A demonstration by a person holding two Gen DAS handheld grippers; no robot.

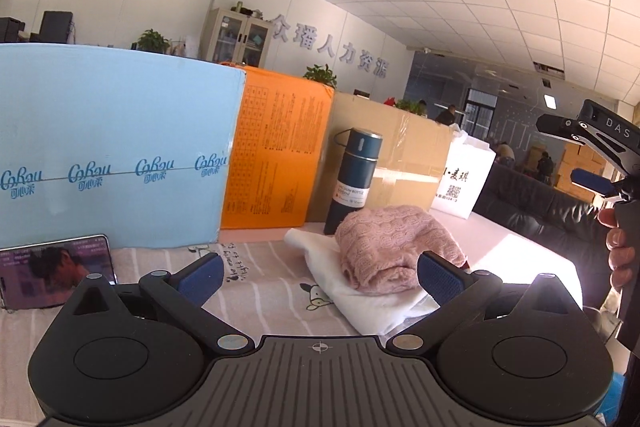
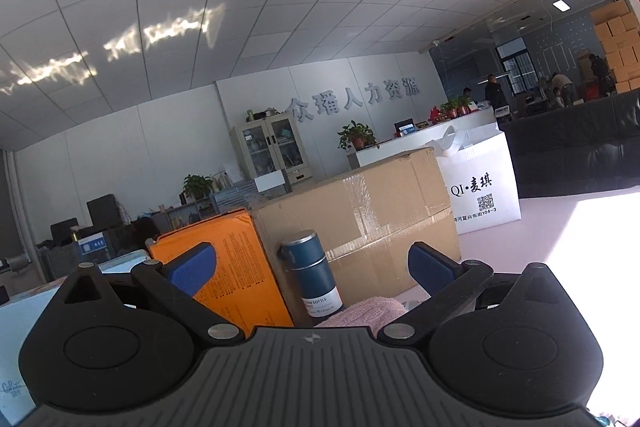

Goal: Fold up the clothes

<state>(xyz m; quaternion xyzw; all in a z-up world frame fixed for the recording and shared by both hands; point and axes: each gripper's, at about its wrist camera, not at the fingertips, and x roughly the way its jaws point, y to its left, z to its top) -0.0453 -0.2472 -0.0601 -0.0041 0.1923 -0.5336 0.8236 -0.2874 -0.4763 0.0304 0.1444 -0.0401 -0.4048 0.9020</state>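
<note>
Hovering left gripper agape, right gripper level, wide.

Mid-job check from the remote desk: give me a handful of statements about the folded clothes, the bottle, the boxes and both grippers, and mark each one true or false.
1. The folded pink knitted sweater lies on top of the folded white garment. True.
2. The left gripper is clamped on the pink sweater. False: its jaws stand wide apart and hold nothing.
3. The dark blue vacuum bottle stands upright behind the clothes. True.
4. The right gripper holds the bottle. False: it is open and empty, with the bottle beyond it.
5. The orange box stands between the light blue box and the brown cardboard box. True.
</note>
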